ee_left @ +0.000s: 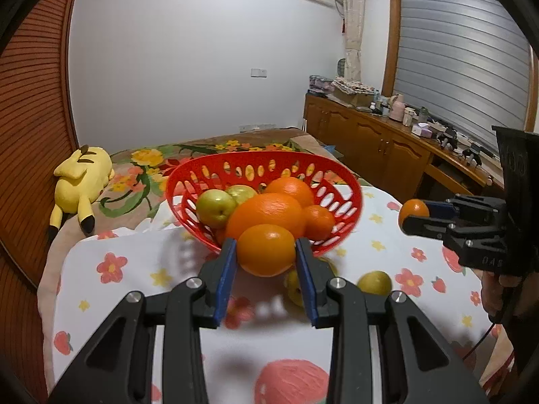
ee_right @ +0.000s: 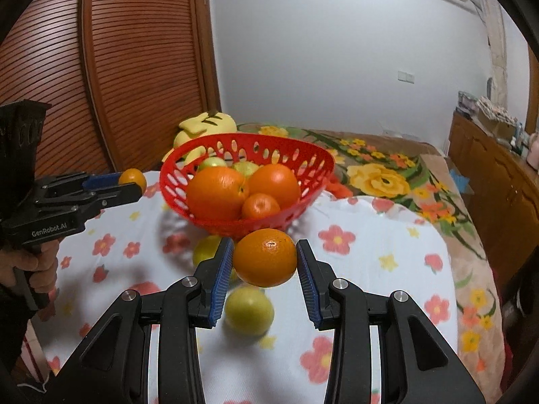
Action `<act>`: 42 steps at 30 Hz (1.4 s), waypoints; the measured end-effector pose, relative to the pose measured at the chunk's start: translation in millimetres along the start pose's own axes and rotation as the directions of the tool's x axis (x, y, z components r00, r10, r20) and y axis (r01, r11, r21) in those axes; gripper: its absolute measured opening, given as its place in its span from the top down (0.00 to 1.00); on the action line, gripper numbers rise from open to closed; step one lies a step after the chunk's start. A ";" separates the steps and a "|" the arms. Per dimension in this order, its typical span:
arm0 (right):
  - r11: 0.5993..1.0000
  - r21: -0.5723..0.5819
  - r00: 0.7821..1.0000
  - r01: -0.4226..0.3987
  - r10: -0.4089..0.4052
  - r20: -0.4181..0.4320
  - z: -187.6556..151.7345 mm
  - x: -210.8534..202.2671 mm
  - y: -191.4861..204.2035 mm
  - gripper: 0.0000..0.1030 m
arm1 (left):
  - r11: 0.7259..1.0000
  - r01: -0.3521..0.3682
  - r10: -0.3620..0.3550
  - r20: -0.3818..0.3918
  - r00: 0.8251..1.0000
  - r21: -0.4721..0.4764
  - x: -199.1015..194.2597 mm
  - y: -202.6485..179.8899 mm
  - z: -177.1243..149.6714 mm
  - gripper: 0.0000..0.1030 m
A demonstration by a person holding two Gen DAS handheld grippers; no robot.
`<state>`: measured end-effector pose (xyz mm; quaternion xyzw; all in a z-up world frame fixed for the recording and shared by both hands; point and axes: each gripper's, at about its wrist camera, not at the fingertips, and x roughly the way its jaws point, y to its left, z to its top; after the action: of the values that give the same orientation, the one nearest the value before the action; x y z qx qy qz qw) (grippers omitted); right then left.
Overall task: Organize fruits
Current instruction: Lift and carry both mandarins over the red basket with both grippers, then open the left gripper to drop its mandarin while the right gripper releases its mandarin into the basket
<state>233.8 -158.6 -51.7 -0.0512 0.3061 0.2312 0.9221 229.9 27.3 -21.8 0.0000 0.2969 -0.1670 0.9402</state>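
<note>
Both grippers hang above the flowered cloth in front of a red basket (ee_left: 259,163) (ee_right: 242,141). My left gripper (ee_left: 266,245) is shut on an orange (ee_left: 266,262), its blue pads pressed against both sides. The right gripper (ee_right: 264,245) is shut on another orange (ee_right: 266,266). Each shows in the other's view: the right gripper (ee_left: 416,217) at the right edge with its orange (ee_left: 412,206), the left gripper (ee_right: 129,184) at the left edge with its orange (ee_right: 132,175). The basket holds several oranges (ee_left: 269,215) and green apples (ee_left: 215,207). Two green apples (ee_left: 374,282) (ee_right: 249,309) lie on the cloth under the grippers.
A yellow plush toy (ee_left: 81,181) lies on the flowered blanket (ee_right: 380,175) left of and behind the basket. A slatted wooden door (ee_right: 101,67) stands at the left. A wooden sideboard (ee_left: 377,141) with clutter runs along the right wall. A hand (ee_right: 30,266) grips the left gripper's handle.
</note>
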 end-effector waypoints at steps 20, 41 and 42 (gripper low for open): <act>0.998 -0.053 0.998 -0.045 0.043 -0.054 41.1 78.5 -16.6 0.63 | 0.999 -0.044 0.043 -0.038 0.998 -0.021 54.7 35.6 23.8 0.68; 0.997 -0.034 0.996 -0.067 0.065 -0.059 45.9 87.4 -25.8 0.57 | 0.998 -0.055 0.053 -0.065 0.996 -0.021 81.8 44.8 28.5 0.68; 0.997 -0.035 0.996 -0.068 0.066 -0.058 45.6 86.5 -25.5 0.57 | 0.998 -0.057 0.056 -0.066 0.996 -0.021 83.2 45.7 28.8 0.68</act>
<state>331.2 -136.3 -67.0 -0.0643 0.3293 0.2663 0.9036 324.2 41.4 -49.0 0.0032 0.3292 -0.1368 0.9343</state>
